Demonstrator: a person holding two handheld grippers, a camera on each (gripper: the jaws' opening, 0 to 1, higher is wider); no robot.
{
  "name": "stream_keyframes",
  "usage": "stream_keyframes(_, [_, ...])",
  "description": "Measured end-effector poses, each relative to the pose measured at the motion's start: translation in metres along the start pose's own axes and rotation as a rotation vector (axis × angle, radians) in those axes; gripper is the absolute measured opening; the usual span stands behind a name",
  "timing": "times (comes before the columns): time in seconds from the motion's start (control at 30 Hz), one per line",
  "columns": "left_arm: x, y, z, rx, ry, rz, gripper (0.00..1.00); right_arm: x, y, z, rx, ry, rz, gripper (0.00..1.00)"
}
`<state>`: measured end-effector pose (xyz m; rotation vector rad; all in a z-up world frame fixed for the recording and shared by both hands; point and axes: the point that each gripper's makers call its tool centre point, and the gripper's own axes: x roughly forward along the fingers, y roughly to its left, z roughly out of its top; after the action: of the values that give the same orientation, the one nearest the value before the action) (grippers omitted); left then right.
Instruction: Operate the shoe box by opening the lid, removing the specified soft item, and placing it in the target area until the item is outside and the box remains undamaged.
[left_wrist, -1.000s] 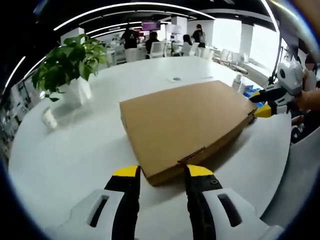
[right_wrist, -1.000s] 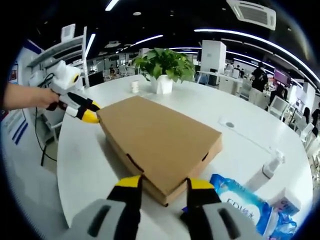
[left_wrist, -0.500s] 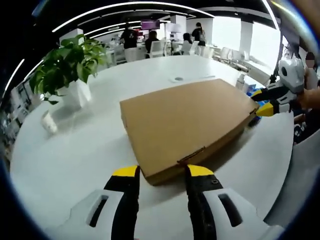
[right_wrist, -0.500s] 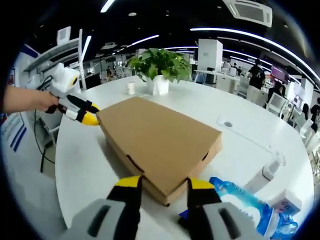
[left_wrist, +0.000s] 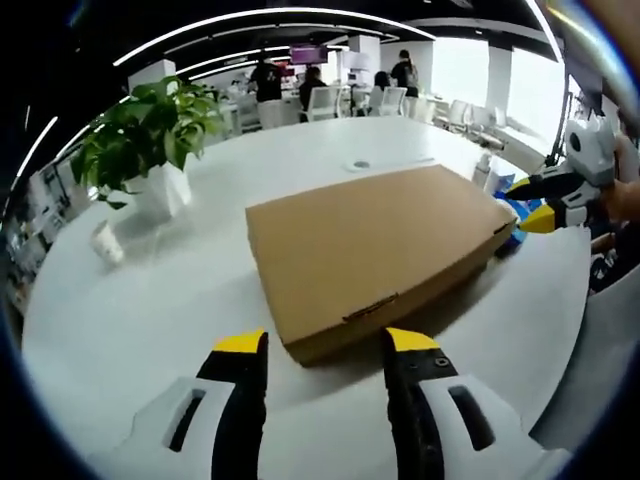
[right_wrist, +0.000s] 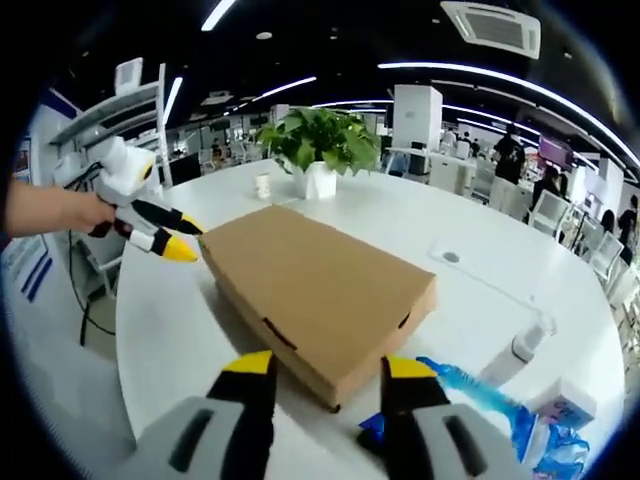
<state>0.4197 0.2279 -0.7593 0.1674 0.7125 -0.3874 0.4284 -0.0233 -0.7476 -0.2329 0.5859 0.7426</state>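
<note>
No readable brand or print on the brown cardboard shoe box (left_wrist: 375, 250); plain lid, shut, lying flat on the white round table (left_wrist: 150, 310). No legible lettering on the blue wipes pack (right_wrist: 490, 405) at this size, nor on the small box (right_wrist: 565, 410) beside it.

Left gripper (left_wrist: 325, 350): jaws spread wide, yellow tips level with the near corner of the shoe box, one on each side of it, holding nothing. Contact with the cardboard: cannot tell, seemingly just short of it. Closing tab of the lid visible on the near edge between the two tips. In the right gripper view, same gripper (right_wrist: 180, 240) held by a hand (right_wrist: 85, 212) at the far left corner of the box, yellow tips right by the corner.

Right gripper (right_wrist: 325, 365): jaws also parted wide, empty, tips flanking the box's near corner, right tip over the blue wipes pack. In the left gripper view, seen at the far right (left_wrist: 540, 205), tips close to the box corner there.

Elsewhere on the table: potted plant (left_wrist: 150, 130) in a white pot, small white cup (left_wrist: 105, 242) near it, spray bottle (right_wrist: 525, 345) past the wipes. People (left_wrist: 268, 80) at desks in the background.
</note>
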Motion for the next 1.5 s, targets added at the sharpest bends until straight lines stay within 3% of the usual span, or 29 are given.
stream_keyframes(0.3, [-0.026,-0.030,0.003,0.032,-0.050,-0.019,0.49,-0.040,-0.006,-0.011,0.019,-0.026,-0.045,0.47])
stream_keyframes(0.63, [-0.054,-0.057,0.006,0.006,-0.110,-0.041,0.53,-0.084,-0.023,-0.023,0.093,-0.066,-0.123,0.58])
stream_keyframes(1.0, [-0.093,-0.081,0.005,-0.019,-0.175,-0.032,0.60,-0.144,-0.038,-0.054,0.121,-0.028,-0.200,0.70])
stream_keyframes(1.23, [-0.123,-0.099,0.004,-0.012,-0.211,-0.037,0.65,-0.182,-0.033,-0.067,0.073,-0.020,-0.239,0.80])
stream_keyframes(1.5, [-0.146,-0.122,0.003,-0.041,-0.243,-0.054,0.75,-0.221,-0.022,-0.075,0.095,-0.048,-0.267,0.89])
